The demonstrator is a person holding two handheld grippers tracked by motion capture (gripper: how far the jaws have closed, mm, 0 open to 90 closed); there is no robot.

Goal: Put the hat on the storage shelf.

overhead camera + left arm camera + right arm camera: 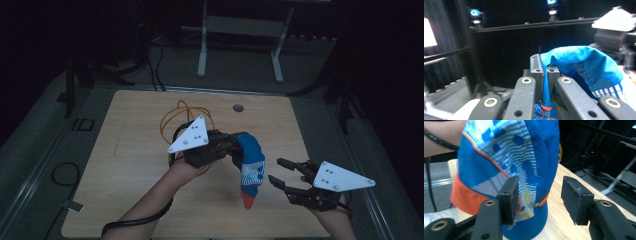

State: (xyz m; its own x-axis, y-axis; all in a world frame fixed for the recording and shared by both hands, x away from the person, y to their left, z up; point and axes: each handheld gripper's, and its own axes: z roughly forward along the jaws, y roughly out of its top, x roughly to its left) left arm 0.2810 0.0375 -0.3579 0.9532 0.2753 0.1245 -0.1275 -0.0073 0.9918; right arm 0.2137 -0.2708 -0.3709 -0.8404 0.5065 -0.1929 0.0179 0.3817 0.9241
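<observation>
One sock [249, 167], blue with white and orange patches. Two hand-held grippers: the left hand-held gripper [231, 143] and the right hand-held gripper [278, 171]. One wooden counter [135, 155], with one round hole [238, 107] in it. One loop of orange cable [182, 116].

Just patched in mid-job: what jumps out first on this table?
A bright blue sock with an orange toe hangs mid-table, one end pinched in the shut left gripper. To its right, the right gripper waits with jaws open, clear of the fabric. An orange cable loop lies on the wooden table behind.
</observation>
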